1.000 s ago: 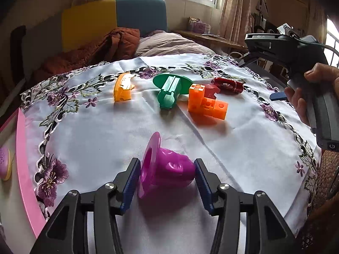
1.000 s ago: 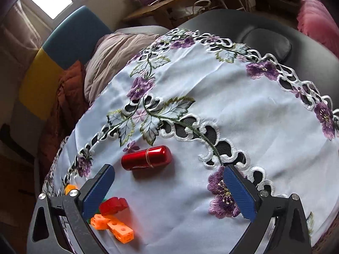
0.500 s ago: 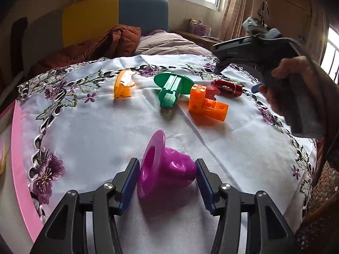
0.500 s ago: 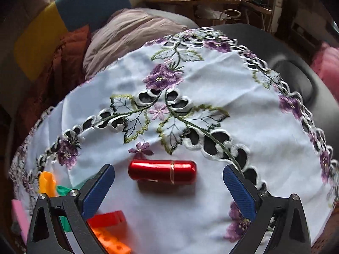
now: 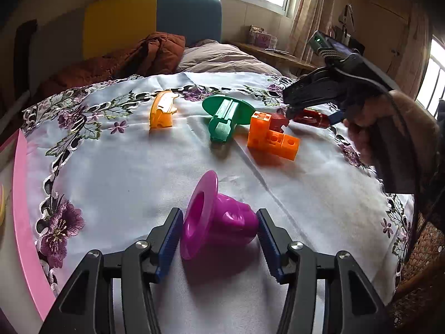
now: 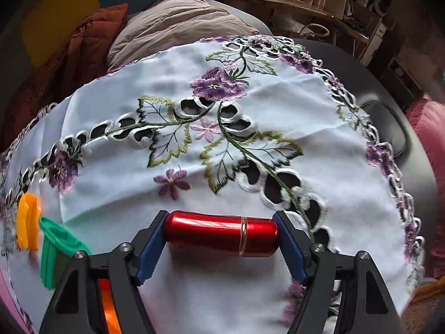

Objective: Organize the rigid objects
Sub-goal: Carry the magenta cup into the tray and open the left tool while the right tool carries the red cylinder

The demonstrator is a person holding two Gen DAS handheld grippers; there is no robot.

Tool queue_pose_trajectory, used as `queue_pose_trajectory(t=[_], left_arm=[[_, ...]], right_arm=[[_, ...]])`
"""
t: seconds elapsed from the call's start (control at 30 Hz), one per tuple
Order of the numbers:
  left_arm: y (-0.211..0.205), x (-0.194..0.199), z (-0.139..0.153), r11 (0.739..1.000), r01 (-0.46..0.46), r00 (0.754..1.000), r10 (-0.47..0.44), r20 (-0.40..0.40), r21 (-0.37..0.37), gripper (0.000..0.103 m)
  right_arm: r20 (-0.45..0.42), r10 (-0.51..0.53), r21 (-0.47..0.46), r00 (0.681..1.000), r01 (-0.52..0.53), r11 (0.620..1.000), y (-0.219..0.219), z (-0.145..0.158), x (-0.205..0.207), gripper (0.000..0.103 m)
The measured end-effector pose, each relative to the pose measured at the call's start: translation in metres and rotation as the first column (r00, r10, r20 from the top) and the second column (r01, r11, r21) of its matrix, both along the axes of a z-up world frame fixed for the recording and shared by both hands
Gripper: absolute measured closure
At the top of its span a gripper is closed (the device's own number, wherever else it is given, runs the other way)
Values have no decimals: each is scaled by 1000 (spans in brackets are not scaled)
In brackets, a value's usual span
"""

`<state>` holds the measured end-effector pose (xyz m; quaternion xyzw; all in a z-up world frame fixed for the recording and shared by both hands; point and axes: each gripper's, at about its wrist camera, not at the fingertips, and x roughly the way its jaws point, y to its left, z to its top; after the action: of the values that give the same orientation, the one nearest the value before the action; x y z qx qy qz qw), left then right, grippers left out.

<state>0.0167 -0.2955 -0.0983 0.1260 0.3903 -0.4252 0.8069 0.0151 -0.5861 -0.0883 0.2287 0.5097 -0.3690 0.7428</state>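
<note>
Right tongs (image 6: 221,235) have just closed endwise on the red tube (image 6: 221,235) lying on the worktop; lift level. Left tongs (image 5: 219,229) hold the magenta cup (image 5: 219,222)

Left gripper (image 5: 219,229) sits low on the white embroidered tablecloth (image 5: 133,172), blue pads against both ends of a magenta plastic flanged cup (image 5: 215,220) lying on its side. Further back: yellow-orange curved plastic piece (image 5: 161,110), green plastic disc with ribbed stem (image 5: 225,117), orange plastic block cluster (image 5: 271,139) with a small red block (image 5: 279,119) on it. Right gripper (image 5: 311,114), held by a hand (image 5: 370,130), is down around a glossy red metal cylinder (image 5: 310,116), its jaws having just been closing. Pink board edge (image 5: 23,214) at left.
</note>
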Motion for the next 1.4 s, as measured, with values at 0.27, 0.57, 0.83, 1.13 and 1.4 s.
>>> queue_pose_trajectory(t=[0.27, 0.57, 0.83, 1.13, 1.4], left_arm=[[0, -2, 1, 1000, -3, 1000, 3, 14, 8, 48], [1, 0, 2, 1000, -22, 1000, 21, 19, 17, 49], [16, -5, 21, 998, -61, 998, 62, 16, -8, 58], [38, -17, 41, 996, -79, 997, 80, 15, -51, 58], [74, -12, 69, 984, -146, 989, 149, 19, -98, 58]], right_arm=[[-55, 51, 87, 997, -46, 995, 30, -1, -35, 28], [-33, 65, 110, 997, -61, 992, 33, -12, -33, 27], [-33, 78, 90, 996, -75, 993, 28, -14, -30, 28], [-41, 103, 59, 994, -100, 993, 33, -12, -26, 28], [-41, 107, 57, 993, -104, 993, 35, -10, -27, 28]])
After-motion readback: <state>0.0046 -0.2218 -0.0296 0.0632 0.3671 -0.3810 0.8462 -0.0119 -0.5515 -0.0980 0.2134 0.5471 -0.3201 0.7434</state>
